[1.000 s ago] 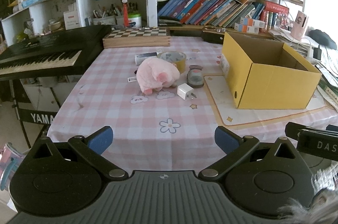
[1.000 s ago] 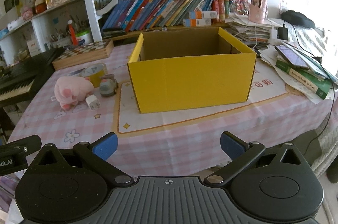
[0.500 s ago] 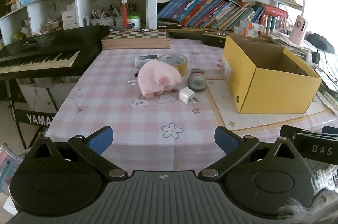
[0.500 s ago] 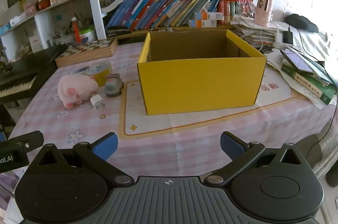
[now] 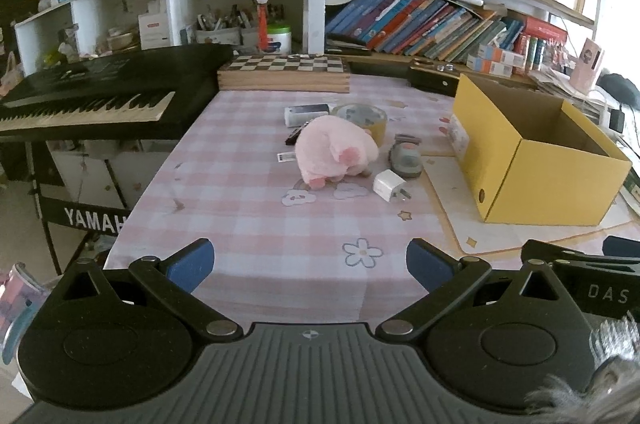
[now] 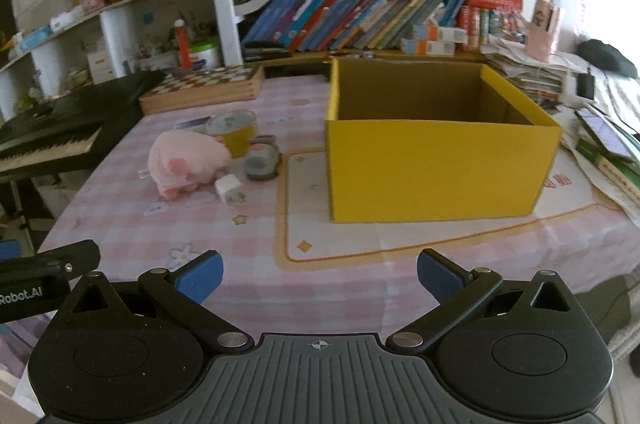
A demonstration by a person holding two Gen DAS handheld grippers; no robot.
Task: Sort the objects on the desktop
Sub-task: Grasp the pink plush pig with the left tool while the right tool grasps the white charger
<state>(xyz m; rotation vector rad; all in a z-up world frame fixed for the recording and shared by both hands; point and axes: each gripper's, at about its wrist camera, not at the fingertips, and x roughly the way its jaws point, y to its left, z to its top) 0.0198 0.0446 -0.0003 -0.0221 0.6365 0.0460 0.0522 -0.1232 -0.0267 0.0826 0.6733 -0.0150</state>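
A pink plush pig [image 5: 334, 152] lies mid-table beside a white charger plug [image 5: 390, 185], a grey toy car [image 5: 406, 155], a tape roll [image 5: 362, 118] and a small white box [image 5: 306, 114]. An open, empty yellow cardboard box [image 5: 532, 160] stands to the right on a paper mat. In the right wrist view I see the pig [image 6: 188, 162], plug [image 6: 229, 189], car [image 6: 262, 160] and yellow box [image 6: 436, 168]. My left gripper [image 5: 310, 264] and right gripper [image 6: 318, 274] are both open and empty, near the table's front edge.
A black keyboard [image 5: 88, 104] stands left of the table. A chessboard box [image 5: 284, 74] lies at the back edge. Shelves of books [image 5: 420, 20] fill the back wall. Stacked papers and books [image 6: 604, 144] lie right of the yellow box.
Both grippers have moved slightly back and to the left; the table objects look smaller and shifted right. Nothing on the table has moved. Both stay open.
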